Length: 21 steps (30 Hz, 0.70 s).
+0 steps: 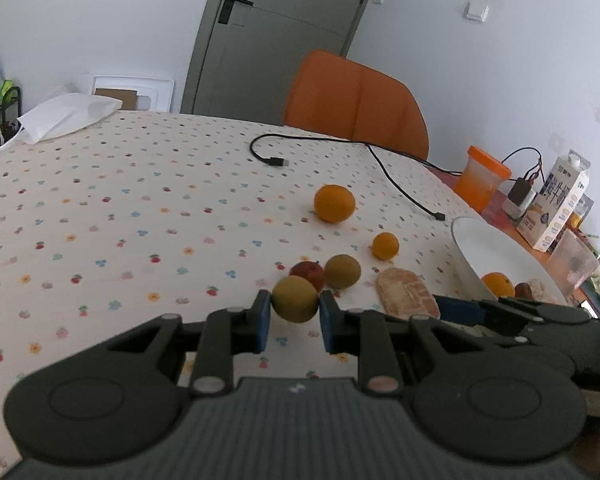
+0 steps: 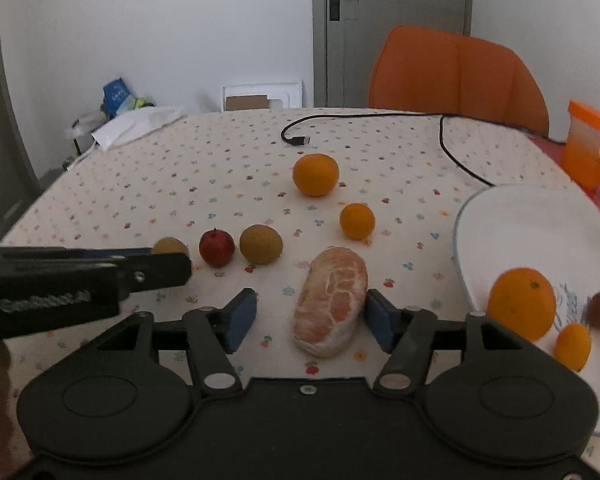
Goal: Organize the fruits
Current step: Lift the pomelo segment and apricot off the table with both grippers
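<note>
Left wrist view
Left tool (image 1: 294,314): clenched on a yellow-green fruit (image 1: 294,298), both blue pads against its sides, above the dotted tabletop (image 1: 100,208).
Just beyond the tool: red fruit (image 1: 307,274) and a second green fruit (image 1: 342,271), side by side.
Right of the tool: peeled citrus (image 1: 407,293); the right tool's fingers show past it.
Further ahead: small orange (image 1: 385,245), then big orange (image 1: 334,203).
Far right: white plate (image 1: 500,248) holding an orange and other fruit.

Right wrist view
Right tool (image 2: 311,316): released, pads spread wide; the peeled citrus (image 2: 332,300) lies between them, touching the right pad, apart from the left.
Left of the tool: the left tool (image 2: 168,268) with its fruit (image 2: 168,246) partly hidden behind it; red fruit (image 2: 217,247) and green fruit (image 2: 261,244) beside.
Ahead: small orange (image 2: 357,221), big orange (image 2: 315,174), black cable (image 2: 440,136).
Right of the tool: plate (image 2: 532,224) with two oranges and a brown fruit.
</note>
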{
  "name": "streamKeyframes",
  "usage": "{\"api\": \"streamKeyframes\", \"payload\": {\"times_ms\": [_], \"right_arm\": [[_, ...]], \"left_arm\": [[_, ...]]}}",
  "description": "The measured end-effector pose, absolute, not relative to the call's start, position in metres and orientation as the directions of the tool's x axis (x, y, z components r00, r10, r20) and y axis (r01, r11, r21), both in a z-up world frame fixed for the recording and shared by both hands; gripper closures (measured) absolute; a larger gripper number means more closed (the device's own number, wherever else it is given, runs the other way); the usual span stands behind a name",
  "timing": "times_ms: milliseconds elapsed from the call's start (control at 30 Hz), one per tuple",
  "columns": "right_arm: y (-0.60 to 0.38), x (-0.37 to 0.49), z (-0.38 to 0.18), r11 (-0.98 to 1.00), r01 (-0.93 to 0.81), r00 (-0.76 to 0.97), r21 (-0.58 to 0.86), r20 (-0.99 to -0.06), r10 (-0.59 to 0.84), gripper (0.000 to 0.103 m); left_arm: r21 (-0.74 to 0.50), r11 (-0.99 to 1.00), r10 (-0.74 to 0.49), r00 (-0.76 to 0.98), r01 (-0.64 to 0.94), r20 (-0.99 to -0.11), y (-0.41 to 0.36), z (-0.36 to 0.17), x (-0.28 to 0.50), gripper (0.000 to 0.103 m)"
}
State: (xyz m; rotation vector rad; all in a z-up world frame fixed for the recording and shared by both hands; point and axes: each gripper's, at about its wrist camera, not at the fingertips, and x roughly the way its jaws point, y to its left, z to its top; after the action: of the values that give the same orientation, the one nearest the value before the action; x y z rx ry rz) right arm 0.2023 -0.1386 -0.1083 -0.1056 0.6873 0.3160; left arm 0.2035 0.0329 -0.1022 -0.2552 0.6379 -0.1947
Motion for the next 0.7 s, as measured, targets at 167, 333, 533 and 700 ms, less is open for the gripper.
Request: {"api": "streamKeyframes", "payload": {"times_ms": [167,333,533,700], "right_arm": [[-0.138,0.201,-0.107,0.956,-0.291,0.751,-0.033,-0.627,0.207,0.067],[-0.142,0.195,-0.103,0.952,-0.305,0.752,-0.029,-0.621,0.222,0.071],[-0.152,0.181,-0.086,0.947,-0.322,0.770,0.011,-0.579,0.269,0.071],[-0.165,0.173,-0.072,0.948,-0.316,0.788,0.045,-0.543,0.289,0.071]], "left_arm": [[-0.298,0.949,-0.263,0.785,0.105,-0.561,0.035,-0.102,0.199,0.079],[-0.290,0.951,-0.260,0.789,0.109,-0.557,0.033,-0.098,0.195,0.079],[-0.283,0.953,-0.252,0.799,0.108,-0.546,0.029,-0.091,0.189,0.079],[-0.268,0.955,-0.255,0.804,0.124,-0.538,0.019,-0.083,0.186,0.079]]}}
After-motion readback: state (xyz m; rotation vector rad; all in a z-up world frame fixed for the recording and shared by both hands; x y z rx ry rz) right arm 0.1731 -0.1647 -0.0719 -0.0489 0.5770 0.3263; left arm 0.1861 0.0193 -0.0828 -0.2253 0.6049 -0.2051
